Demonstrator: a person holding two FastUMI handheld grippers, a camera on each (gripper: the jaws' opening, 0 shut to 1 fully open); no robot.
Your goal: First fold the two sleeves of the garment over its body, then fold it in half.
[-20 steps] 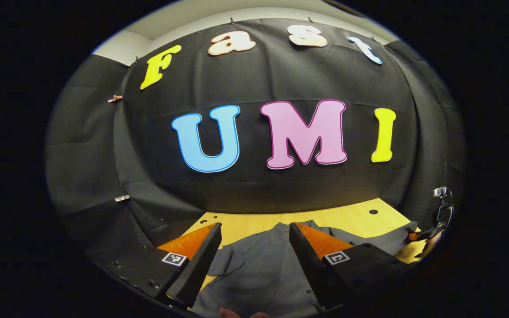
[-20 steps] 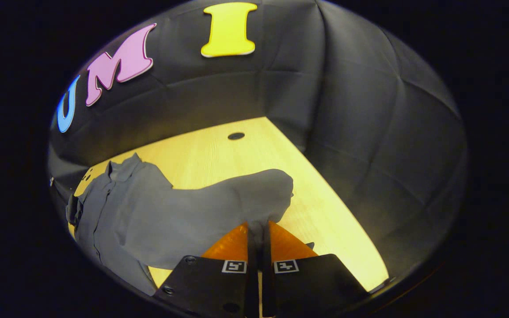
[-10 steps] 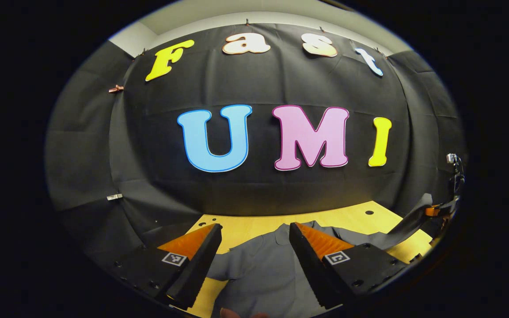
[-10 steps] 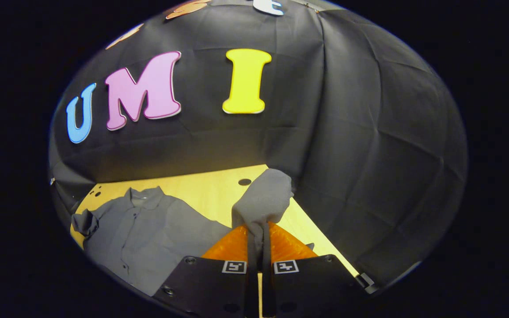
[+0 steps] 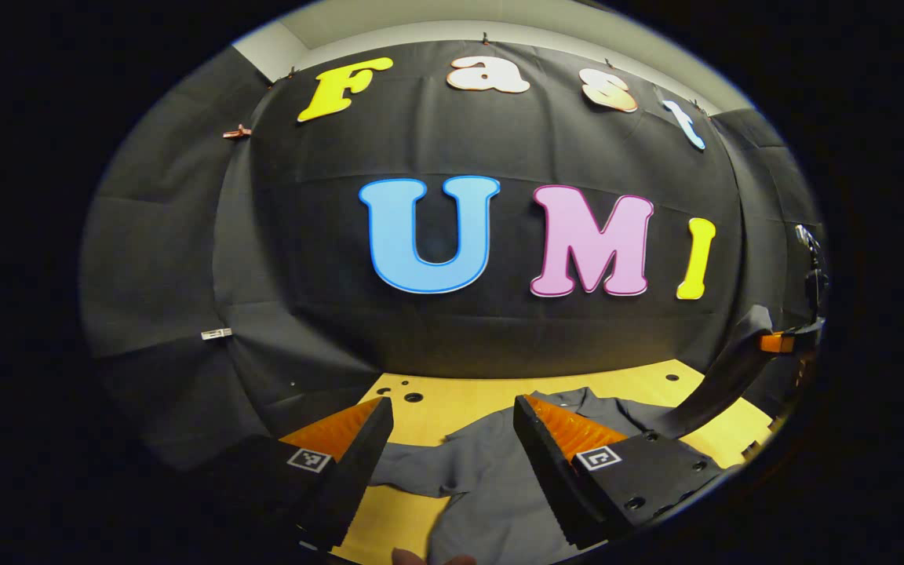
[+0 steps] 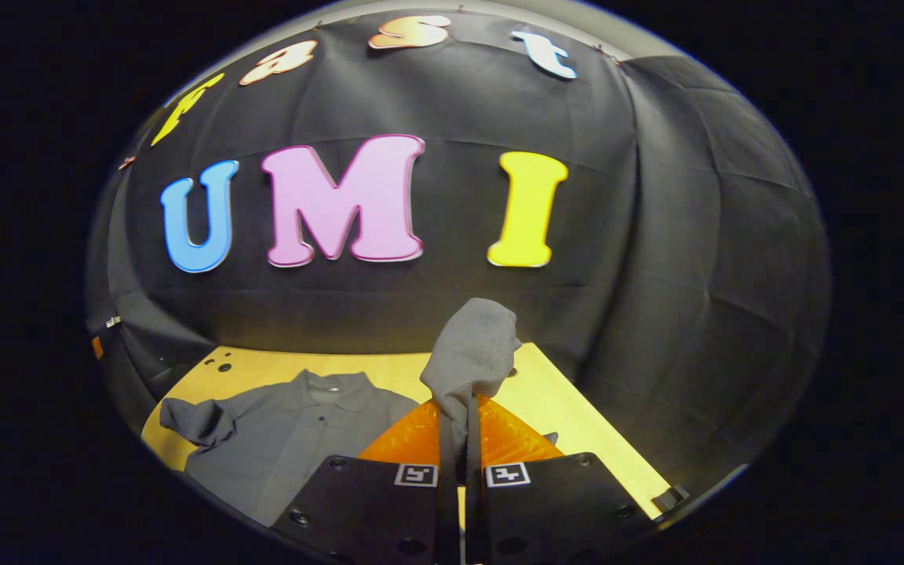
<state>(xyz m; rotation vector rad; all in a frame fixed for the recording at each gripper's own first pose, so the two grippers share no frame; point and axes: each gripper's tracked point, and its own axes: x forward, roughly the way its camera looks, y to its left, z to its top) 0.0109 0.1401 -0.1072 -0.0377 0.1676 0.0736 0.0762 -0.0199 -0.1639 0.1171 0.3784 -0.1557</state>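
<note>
Right gripper (image 6: 458, 424) pinches sleeve (image 6: 472, 353) tight, cuff bunched above its fingers. Left gripper (image 5: 452, 439) gapes empty over garment (image 5: 491, 471). Thin pinch may slip; lifting could drag the body.

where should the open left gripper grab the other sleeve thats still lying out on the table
Probably near its outer end, the cuff of the flat sleeve: it lies bunched, raised off the table, giving the fingers a fold to pinch. Bring the left gripper down from above, jaws straddling the bunch. The right gripper holds its own sleeve the same way.
</note>
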